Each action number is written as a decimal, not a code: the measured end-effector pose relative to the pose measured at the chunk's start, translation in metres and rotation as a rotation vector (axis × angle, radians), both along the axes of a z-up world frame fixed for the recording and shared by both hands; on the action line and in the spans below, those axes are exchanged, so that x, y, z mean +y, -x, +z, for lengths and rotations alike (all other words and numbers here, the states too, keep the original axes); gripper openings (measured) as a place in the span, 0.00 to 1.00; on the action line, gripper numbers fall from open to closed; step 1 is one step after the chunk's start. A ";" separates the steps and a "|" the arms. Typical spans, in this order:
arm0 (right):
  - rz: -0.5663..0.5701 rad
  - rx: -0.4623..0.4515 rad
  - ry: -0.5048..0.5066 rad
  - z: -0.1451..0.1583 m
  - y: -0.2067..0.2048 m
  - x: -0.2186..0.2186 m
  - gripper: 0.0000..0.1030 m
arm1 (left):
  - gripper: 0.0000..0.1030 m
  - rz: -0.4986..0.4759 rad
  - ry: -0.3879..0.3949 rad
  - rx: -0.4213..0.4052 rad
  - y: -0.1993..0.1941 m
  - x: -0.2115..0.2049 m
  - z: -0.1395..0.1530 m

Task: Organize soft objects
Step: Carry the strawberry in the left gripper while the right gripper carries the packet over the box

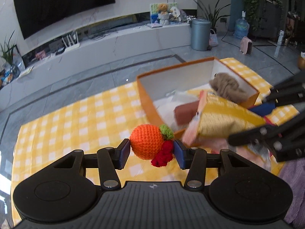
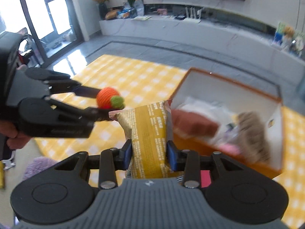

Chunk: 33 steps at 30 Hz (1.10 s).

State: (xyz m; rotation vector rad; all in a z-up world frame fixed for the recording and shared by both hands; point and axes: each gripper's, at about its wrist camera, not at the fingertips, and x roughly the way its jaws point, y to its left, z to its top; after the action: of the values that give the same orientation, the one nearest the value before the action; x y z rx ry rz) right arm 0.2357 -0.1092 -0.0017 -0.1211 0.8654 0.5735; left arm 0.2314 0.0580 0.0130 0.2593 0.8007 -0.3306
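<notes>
Orange crochet yarn fills the middle of the left wrist view: a round orange crocheted fruit (image 1: 146,141) with a green tuft and a dangling red knitted bit sits pinched between the blue pads of the left gripper (image 1: 152,151), whose jaws stand partly apart and press on the fruit's two sides. Below it lies a yellow-and-white checked cloth (image 1: 76,122). Just beyond the fruit stands an open orange cardboard box with white inner walls (image 1: 150,106), holding a brown fuzzy plush toy (image 1: 226,87), a reddish-brown soft block (image 1: 186,112) and white wrapping. At the right edge, the black right gripper (image 1: 253,120) grips a shiny yellow soft packet (image 1: 225,120) over the box's near corner.

From the right wrist view, the right gripper (image 2: 149,155) has its blue pads closed against both sides of the yellow packet (image 2: 148,131), which stands upright between them with printed text on it. To the left, the left gripper (image 2: 100,105), carried in a person's hand (image 2: 11,131), holds the orange fruit (image 2: 106,99) above the checked cloth (image 2: 133,76). The orange box (image 2: 228,84) lies to the right, blurred, with the brown plush (image 2: 253,133) inside.
</notes>
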 end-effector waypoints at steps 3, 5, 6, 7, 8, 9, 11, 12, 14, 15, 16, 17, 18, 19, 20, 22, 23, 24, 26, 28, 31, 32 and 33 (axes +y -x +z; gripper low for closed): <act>-0.001 0.044 0.003 -0.001 -0.021 -0.006 0.37 | 0.54 0.001 -0.023 0.005 -0.008 -0.012 0.000; -0.016 0.089 0.001 -0.008 -0.037 -0.006 0.37 | 0.54 0.004 -0.045 0.012 -0.013 -0.018 -0.003; -0.026 0.094 0.012 -0.012 -0.040 -0.008 0.37 | 0.55 0.003 -0.041 0.019 -0.014 -0.019 -0.004; -0.039 0.092 0.029 -0.017 -0.047 -0.008 0.37 | 0.55 0.006 -0.040 0.026 -0.017 -0.020 -0.005; -0.048 0.088 0.048 -0.020 -0.054 -0.009 0.37 | 0.55 0.010 -0.044 0.028 -0.019 -0.021 -0.006; -0.056 0.084 0.062 -0.024 -0.061 -0.009 0.37 | 0.55 0.009 -0.049 0.027 -0.019 -0.020 -0.007; -0.068 0.088 0.078 -0.030 -0.073 -0.010 0.37 | 0.55 0.003 -0.054 0.037 -0.022 -0.019 -0.011; -0.070 0.090 0.085 -0.034 -0.079 -0.009 0.37 | 0.55 -0.003 -0.056 0.045 -0.024 -0.019 -0.014; -0.067 0.099 0.103 -0.040 -0.089 -0.008 0.37 | 0.55 -0.010 -0.063 0.059 -0.028 -0.020 -0.019; -0.066 0.108 0.112 -0.044 -0.095 -0.006 0.37 | 0.55 -0.013 -0.065 0.066 -0.031 -0.022 -0.022; -0.061 0.121 0.118 -0.048 -0.102 -0.005 0.37 | 0.55 -0.015 -0.062 0.074 -0.035 -0.023 -0.024; -0.054 0.132 0.113 -0.050 -0.108 -0.003 0.36 | 0.55 -0.015 -0.056 0.081 -0.037 -0.023 -0.025; -0.051 0.140 0.116 -0.053 -0.114 -0.001 0.36 | 0.55 -0.016 -0.045 0.089 -0.040 -0.025 -0.026; -0.054 0.142 0.129 -0.056 -0.121 0.001 0.36 | 0.55 -0.018 -0.036 0.098 -0.044 -0.026 -0.027; -0.053 0.137 0.151 -0.059 -0.127 0.004 0.36 | 0.55 -0.020 -0.031 0.102 -0.047 -0.027 -0.028; -0.062 0.130 0.197 -0.067 -0.138 0.007 0.36 | 0.55 -0.022 -0.041 0.097 -0.053 -0.032 -0.029; -0.070 0.139 0.209 -0.071 -0.143 0.007 0.36 | 0.55 -0.021 -0.044 0.094 -0.055 -0.034 -0.029; -0.075 0.150 0.205 -0.073 -0.147 0.005 0.36 | 0.55 -0.021 -0.043 0.096 -0.058 -0.035 -0.030; -0.087 0.178 0.165 -0.072 -0.153 -0.002 0.36 | 0.55 -0.020 -0.036 0.094 -0.064 -0.037 -0.030; -0.098 0.170 0.130 -0.065 -0.155 -0.011 0.36 | 0.55 -0.028 -0.026 0.084 -0.070 -0.041 -0.028; -0.136 0.130 0.122 -0.057 -0.161 -0.020 0.36 | 0.55 -0.040 -0.024 0.071 -0.083 -0.051 -0.029; -0.150 0.120 0.127 -0.057 -0.164 -0.023 0.36 | 0.55 -0.044 -0.026 0.065 -0.086 -0.055 -0.031; -0.162 0.115 0.135 -0.057 -0.166 -0.025 0.36 | 0.55 -0.047 -0.028 0.061 -0.090 -0.058 -0.033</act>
State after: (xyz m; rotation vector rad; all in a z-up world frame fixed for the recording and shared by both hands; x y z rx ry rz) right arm 0.4015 -0.1342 -0.0589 -0.1399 1.0156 0.3727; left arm 0.3212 -0.0003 -0.0199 0.2960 0.8610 -0.3727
